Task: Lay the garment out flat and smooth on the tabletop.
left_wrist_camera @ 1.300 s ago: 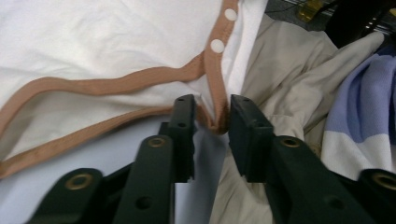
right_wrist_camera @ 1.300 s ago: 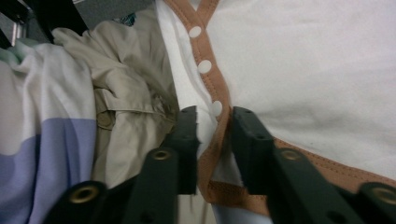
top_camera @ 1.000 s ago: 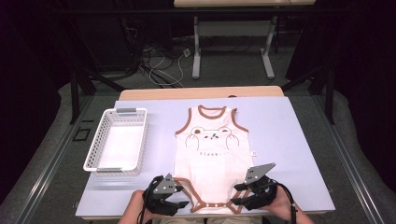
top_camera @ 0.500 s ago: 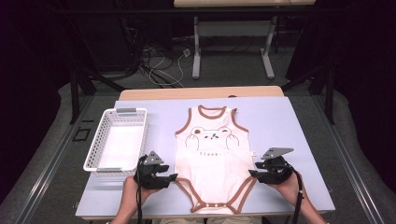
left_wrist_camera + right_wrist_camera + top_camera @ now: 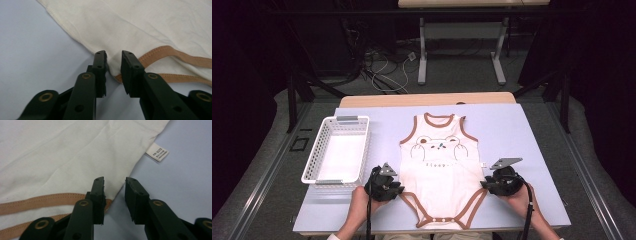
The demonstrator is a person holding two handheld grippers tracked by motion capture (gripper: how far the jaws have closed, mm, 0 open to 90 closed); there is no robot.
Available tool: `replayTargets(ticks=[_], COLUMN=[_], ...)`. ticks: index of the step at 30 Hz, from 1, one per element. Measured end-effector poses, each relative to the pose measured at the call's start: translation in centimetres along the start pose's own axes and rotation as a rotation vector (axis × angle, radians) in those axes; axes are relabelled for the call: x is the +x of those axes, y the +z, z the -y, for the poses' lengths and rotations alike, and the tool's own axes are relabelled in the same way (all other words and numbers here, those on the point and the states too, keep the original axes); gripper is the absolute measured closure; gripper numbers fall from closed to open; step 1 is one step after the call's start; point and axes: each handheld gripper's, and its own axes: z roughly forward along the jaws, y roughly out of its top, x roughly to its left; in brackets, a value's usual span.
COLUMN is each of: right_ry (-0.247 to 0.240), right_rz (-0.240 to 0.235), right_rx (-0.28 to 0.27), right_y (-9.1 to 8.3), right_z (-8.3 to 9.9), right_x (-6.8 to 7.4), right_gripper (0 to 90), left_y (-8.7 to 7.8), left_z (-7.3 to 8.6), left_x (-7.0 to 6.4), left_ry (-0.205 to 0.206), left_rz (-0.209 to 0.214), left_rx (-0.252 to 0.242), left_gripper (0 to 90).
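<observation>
A cream baby bodysuit (image 5: 442,165) with brown trim and a bear print lies flat on the pale blue table (image 5: 532,130), neck away from the person. My left gripper (image 5: 398,188) sits at the garment's left hip edge. In the left gripper view its jaws stand open around the corner where side seam (image 5: 75,32) meets brown leg trim (image 5: 175,53). My right gripper (image 5: 486,184) sits at the right hip edge. In the right gripper view its jaws are open, the bodysuit's corner (image 5: 110,182) between them, a white care label (image 5: 157,152) beyond.
A white mesh basket (image 5: 339,150) stands empty at the table's left side, just beyond my left gripper. The table's front edge runs close under both hands. Table legs and cables lie on the floor beyond the far edge.
Both grippers moved apart from the crotch end of the bodysuit out to its left and right hip edges. The bodysuit lies as before.
</observation>
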Motion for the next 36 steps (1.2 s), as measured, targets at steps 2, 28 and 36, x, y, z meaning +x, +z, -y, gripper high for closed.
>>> replayTargets(ticks=[2,28,36], right_ry=[0.002,0.021,0.010], right_rz=[0.002,-0.055,-0.040], right_rx=[-0.001,-0.003,0.009], right_y=[0.0,-0.7,-0.7], right_z=[0.0,0.5,0.5], right_x=[0.0,0.4,0.6], right_gripper=[72.6,89.4,89.4], left_y=[0.0,-0.7,-0.8], left_z=[0.0,0.8,1.2], left_x=[-0.1,0.8,0.6], left_ry=[0.006,-0.003,-0.011], left_rz=[0.005,0.049,0.048], left_rx=[-0.001,-0.009,-0.006], left_gripper=[82.4,89.0,89.3])
